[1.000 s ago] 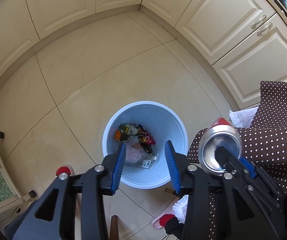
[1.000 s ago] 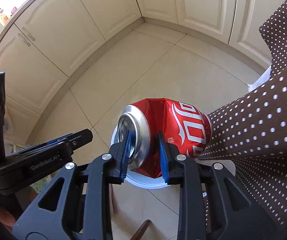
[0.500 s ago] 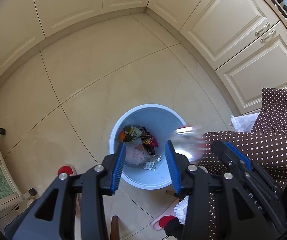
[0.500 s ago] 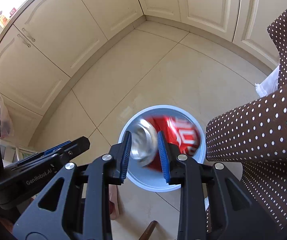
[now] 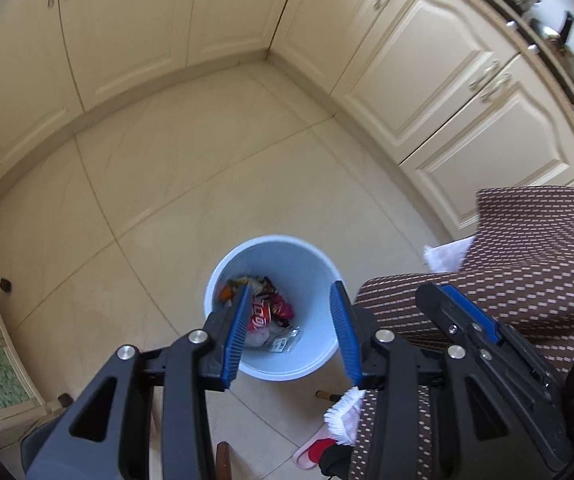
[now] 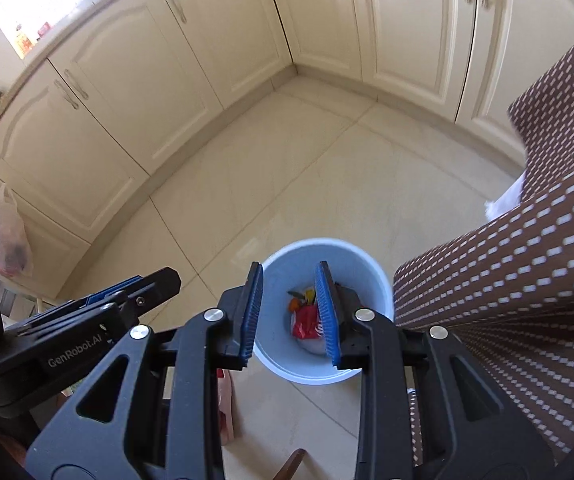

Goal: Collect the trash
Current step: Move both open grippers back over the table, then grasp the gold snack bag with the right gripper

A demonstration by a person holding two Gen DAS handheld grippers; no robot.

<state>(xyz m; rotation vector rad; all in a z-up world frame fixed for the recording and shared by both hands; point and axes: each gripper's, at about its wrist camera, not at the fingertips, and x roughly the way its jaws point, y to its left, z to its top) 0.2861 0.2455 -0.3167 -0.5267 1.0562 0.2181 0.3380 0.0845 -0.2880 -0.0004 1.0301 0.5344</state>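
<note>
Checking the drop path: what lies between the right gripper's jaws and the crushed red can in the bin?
Nothing: in the right wrist view the open right gripper hangs over the round pale-blue bin, red can inside.

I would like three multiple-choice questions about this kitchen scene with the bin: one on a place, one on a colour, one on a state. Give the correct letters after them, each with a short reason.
1. Where does the red can lie?
A. on the floor tiles
B. inside the bin, on the other rubbish
C. between the pads of the right gripper

2. What colour is the bin?
A. light blue
B. dark green
C. black

3. In what state is the right gripper?
A. shut on the can
B. shut on a paper wrapper
C. open, holding nothing

Answers:
1. B: both wrist views show the can down in the bin among wrappers.
2. A: its wall and rim are pale blue in both views.
3. C: a free gap stands between its blue pads, and only the bin shows through it.
</note>
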